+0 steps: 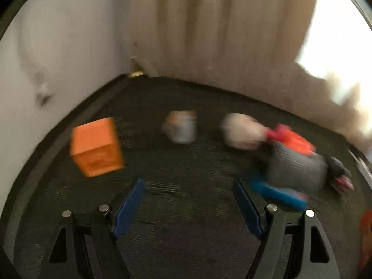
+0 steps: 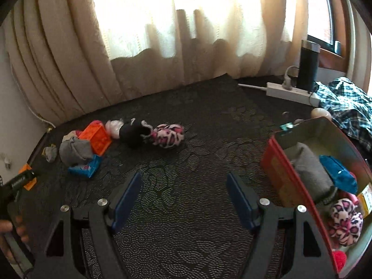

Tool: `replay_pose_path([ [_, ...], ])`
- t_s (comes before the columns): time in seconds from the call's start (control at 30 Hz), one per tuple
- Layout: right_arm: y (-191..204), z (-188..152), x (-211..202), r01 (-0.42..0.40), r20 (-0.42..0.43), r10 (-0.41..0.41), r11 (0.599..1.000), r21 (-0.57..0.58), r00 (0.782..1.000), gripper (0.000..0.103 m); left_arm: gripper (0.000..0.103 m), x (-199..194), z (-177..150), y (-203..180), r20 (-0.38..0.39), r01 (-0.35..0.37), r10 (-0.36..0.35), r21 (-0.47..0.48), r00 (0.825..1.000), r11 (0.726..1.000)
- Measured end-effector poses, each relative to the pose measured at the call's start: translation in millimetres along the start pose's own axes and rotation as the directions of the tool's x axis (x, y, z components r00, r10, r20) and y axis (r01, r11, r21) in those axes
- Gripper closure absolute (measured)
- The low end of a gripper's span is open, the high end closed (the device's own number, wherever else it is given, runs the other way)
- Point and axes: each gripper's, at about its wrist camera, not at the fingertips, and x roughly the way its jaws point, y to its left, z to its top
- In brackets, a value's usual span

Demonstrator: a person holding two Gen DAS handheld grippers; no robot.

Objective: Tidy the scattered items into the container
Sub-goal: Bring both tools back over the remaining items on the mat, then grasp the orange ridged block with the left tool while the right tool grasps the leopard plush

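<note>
Left wrist view, heavily blurred: left gripper [image 1: 188, 205] is spread wide, nothing between the blue pads, above a dark textured carpet [image 1: 186, 220]. An orange plastic cube [image 1: 96, 146] sits ahead to the left, near the white wall [image 1: 58, 58]. A small pale bundle [image 1: 181, 126] lies centre. To the right, a cream rolled sock [image 1: 241, 131] touches a pile: a grey rolled sock [image 1: 297, 165], an orange-red block [image 1: 295, 139] behind it, a blue plastic block [image 1: 279, 194] in front.

Right wrist view: right gripper [image 2: 183, 200] is spread and empty, jaws opening, over bare carpet. A red-walled open box [image 2: 290, 174] stands at right, holding a grey roll, a blue block and a pink leopard-print sock ball. Well apart at left, scattered on the floor: a second pink leopard-print sock ball [image 2: 168, 134], a black rolled sock [image 2: 134, 132], an orange crate [image 2: 97, 139]. Left gripper body and a hand [image 2: 9, 230] show at the left edge.
</note>
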Motion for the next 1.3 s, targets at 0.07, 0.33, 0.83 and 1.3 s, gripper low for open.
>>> replay_pose_path([
  [0.07, 3.5, -0.6, 2.9, -0.004, -0.006, 0.004, 1.000, -0.007, 1.000, 0.025, 0.023, 5.5, 3.8, 21.6, -0.006, -0.059, 0.059, -0.069, 0.998, 0.996],
  [0.33, 10.3, 0.1, 13.3, -0.014, -0.023, 0.013, 1.000, -0.026, 1.000, 0.025, 0.023, 15.6, 10.5, 61.3, 0.026, -0.244, 0.250, -0.153, 0.968, 0.958],
  [0.83, 8.1, -8.0, 38.8, -0.026, -0.065, 0.024, 1.000, -0.016, 0.998, 0.025, 0.023, 54.2, 29.2, 69.1, 0.032, -0.258, 0.262, -0.084, 0.965, 0.962],
  [1.3, 5.2, -2.7, 48.9, -0.099, -0.116, 0.100, 0.995, 0.014, 0.988, 0.025, 0.046, 19.5, 19.6, 42.8, 0.053, -0.082, 0.084, -0.042, 0.995, 0.996],
])
